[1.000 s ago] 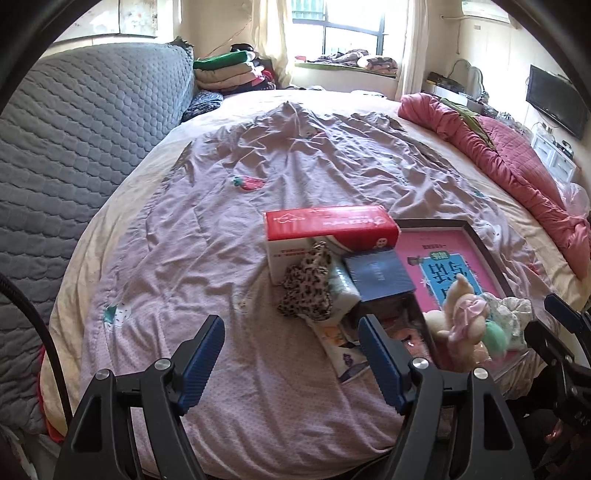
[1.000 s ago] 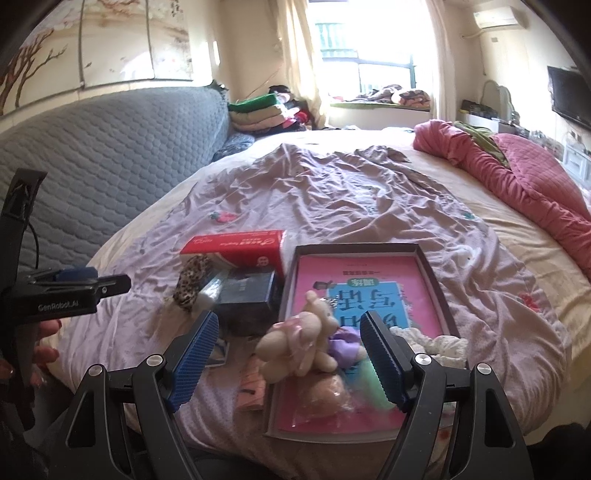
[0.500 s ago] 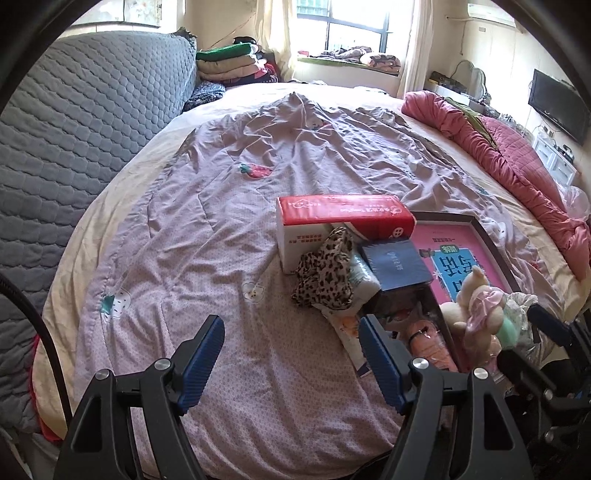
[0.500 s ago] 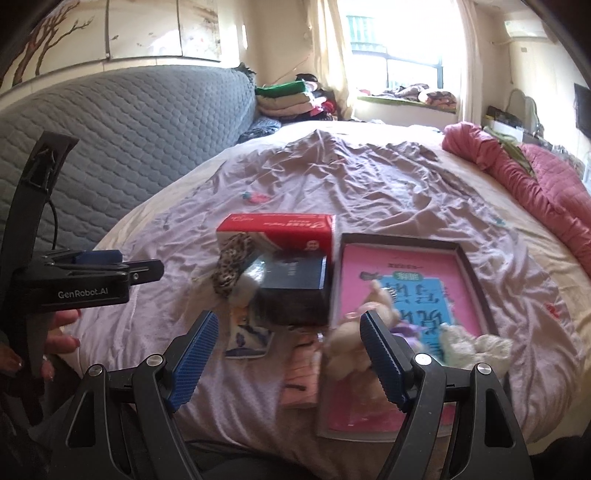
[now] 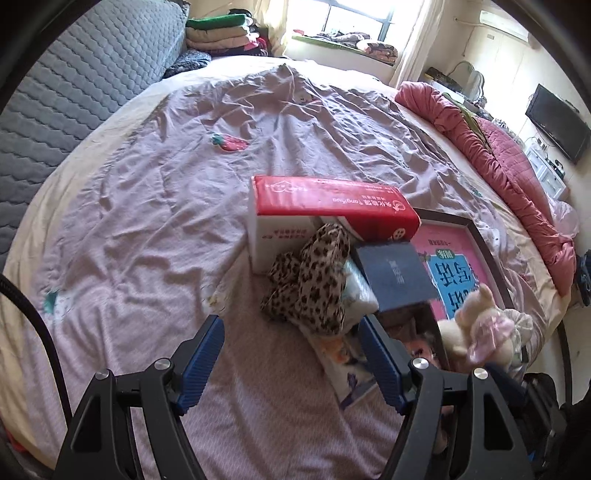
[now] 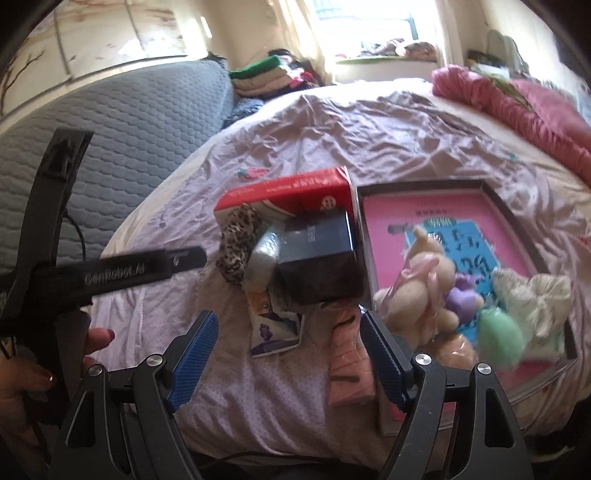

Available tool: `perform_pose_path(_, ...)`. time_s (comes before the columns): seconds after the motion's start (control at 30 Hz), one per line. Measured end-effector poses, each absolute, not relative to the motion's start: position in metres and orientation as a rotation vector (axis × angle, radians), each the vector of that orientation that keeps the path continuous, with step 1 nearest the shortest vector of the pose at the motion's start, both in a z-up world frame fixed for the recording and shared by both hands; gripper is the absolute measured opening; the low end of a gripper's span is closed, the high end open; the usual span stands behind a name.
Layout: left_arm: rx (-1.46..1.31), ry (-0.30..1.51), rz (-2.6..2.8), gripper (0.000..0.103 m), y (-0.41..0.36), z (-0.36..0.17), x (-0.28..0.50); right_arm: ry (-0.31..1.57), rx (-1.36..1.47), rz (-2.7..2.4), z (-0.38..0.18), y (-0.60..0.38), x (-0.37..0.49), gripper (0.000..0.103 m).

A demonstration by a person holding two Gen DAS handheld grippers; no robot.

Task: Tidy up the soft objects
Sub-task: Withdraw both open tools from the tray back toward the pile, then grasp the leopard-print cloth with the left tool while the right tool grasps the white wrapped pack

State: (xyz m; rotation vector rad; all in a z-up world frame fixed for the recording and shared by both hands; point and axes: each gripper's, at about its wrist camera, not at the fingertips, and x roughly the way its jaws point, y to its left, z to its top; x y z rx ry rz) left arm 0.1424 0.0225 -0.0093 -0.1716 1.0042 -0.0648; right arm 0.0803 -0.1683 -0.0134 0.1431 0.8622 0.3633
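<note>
A leopard-print cloth point(image 5: 314, 280) point(image 6: 238, 245) lies against a red and white tissue box point(image 5: 325, 206) point(image 6: 291, 192) on the mauve bedspread. Beside it stands a dark blue box point(image 5: 395, 280) point(image 6: 317, 258). A cream plush toy point(image 5: 476, 325) point(image 6: 421, 280), purple and green soft balls point(image 6: 498, 328) and a white cloth point(image 6: 535, 295) rest in a dark-rimmed tray point(image 6: 491, 195) lined with a pink book. A pink cloth point(image 6: 347, 362) lies by the tray. My left gripper point(image 5: 291, 354) is open just short of the leopard cloth. My right gripper point(image 6: 288, 350) is open above a small printed packet point(image 6: 271, 326).
A grey quilted headboard point(image 5: 85, 85) runs along the left. A rolled red quilt point(image 5: 509, 166) lies at the right edge of the bed. Folded clothes point(image 5: 221, 33) are stacked at the far end. A hand point(image 6: 22, 380) holds the left gripper's body at the left of the right wrist view.
Both grippers have come down and closer to the pile on the bed, which now looks larger. Their jaws have kept the same width. The objects have not moved.
</note>
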Motion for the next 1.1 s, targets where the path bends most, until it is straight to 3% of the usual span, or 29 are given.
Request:
perform_pose_path(0.27,-0.121,1.024,-0.074,0.074,0.014,-0.029,0.169,0.913,0.178,0.349,-0.03,-0.149,0.092,0.08)
perform_pose_path(0.37,-0.14,1.026,-0.09,0.068,0.02,-0.035,0.176,0.916,0.188,0.351,-0.034,-0.141,0.098,0.08)
perform_pose_path(0.57,-0.172,1.039,-0.146,0.04,0.028,-0.047,0.192,0.937,0.21,0.329,-0.044,-0.135,0.111,0.08)
perform_pose_path(0.63,-0.205,1.044,-0.185,0.014,0.032,-0.053,0.195,0.949,0.222,0.321,-0.047,-0.134,0.115,0.08)
perform_pose_path(0.67,-0.24,1.046,-0.205,0.011,0.036,-0.055,0.197,0.953,0.227,0.32,-0.048,-0.133,0.118,0.08)
perform_pose_path(0.83,-0.292,1.05,-0.242,0.005,0.054,-0.063,0.196,0.955,0.308,0.336,-0.053,-0.122,0.128,0.08)
perform_pose_path(0.97,-0.291,1.05,-0.236,0.005,0.067,-0.062,0.195,0.935,0.344,0.326,-0.053,-0.112,0.134,0.064)
perform_pose_path(1.1,-0.277,1.056,-0.212,0.005,0.079,-0.064,0.194,0.926,0.373,0.303,-0.054,-0.104,0.142,0.06)
